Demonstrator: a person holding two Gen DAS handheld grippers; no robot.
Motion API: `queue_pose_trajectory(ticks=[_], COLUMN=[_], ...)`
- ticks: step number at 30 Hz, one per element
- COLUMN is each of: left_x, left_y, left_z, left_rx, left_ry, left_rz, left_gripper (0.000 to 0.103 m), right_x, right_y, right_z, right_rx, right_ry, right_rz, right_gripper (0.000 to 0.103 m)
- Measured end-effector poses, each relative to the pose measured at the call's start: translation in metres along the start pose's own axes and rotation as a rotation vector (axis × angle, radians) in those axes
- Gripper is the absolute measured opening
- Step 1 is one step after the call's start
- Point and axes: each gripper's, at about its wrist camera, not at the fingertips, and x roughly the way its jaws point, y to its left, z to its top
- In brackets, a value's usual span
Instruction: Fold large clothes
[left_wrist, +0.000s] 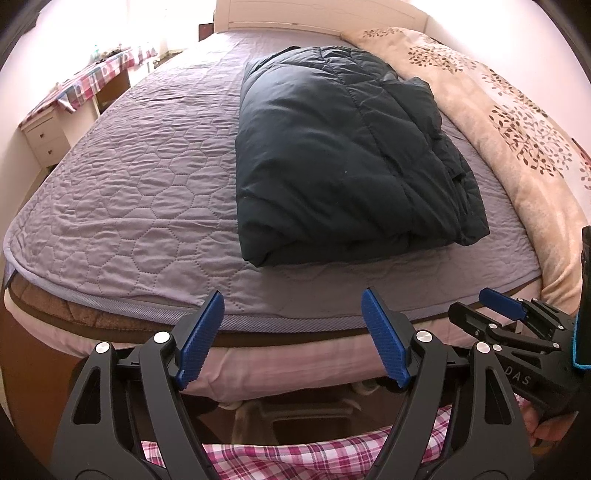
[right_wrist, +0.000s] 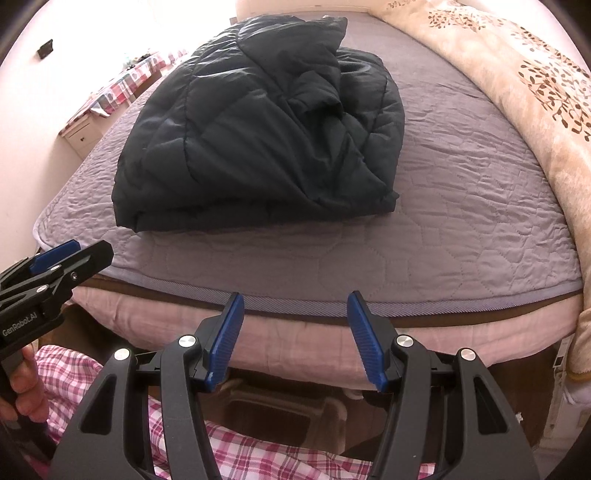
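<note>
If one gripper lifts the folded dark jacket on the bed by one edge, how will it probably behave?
The dark jacket is puffy and quilted, so it is probably light for its bulk. It looks soft, not stiff, so it would likely sag and its stacked layers could fall open. Its shell has a slight sheen, so it may slide easily on the purple bed cover.

The jacket (left_wrist: 332, 155) hides its own inner folds and the bed cover beneath, the blanket (left_wrist: 517, 122) runs off the right edge, and the items on the far worktop (left_wrist: 99, 70) are washed out, too small to tell.
</note>
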Motion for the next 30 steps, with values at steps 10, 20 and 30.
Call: queue_pose_trajectory(ticks=[10,20,30], left_x=[0.0022,0.0020,0.0027], left_y=[0.0001,0.0003,0.0003], left_z=[-0.0001,-0.0007,-0.0016], left_rx=[-0.001,-0.001,-0.003], left_ry=[0.009,0.009,0.012], left_rz=[0.001,0.001,0.000], left_gripper=[0.076,0.076,0.076], right_x=[0.0022,0.0031,0.0040], right_y=[-0.0021,-0.0047,-0.0071], right_z=[-0.0007,-0.0014,-0.0008], right_rx=[0.014,0.023,0.028], right_ry=[0.010,0.015,0.018], right_rz=[0.006,0.010,0.012], right_gripper=[0.058,0.058,0.058])
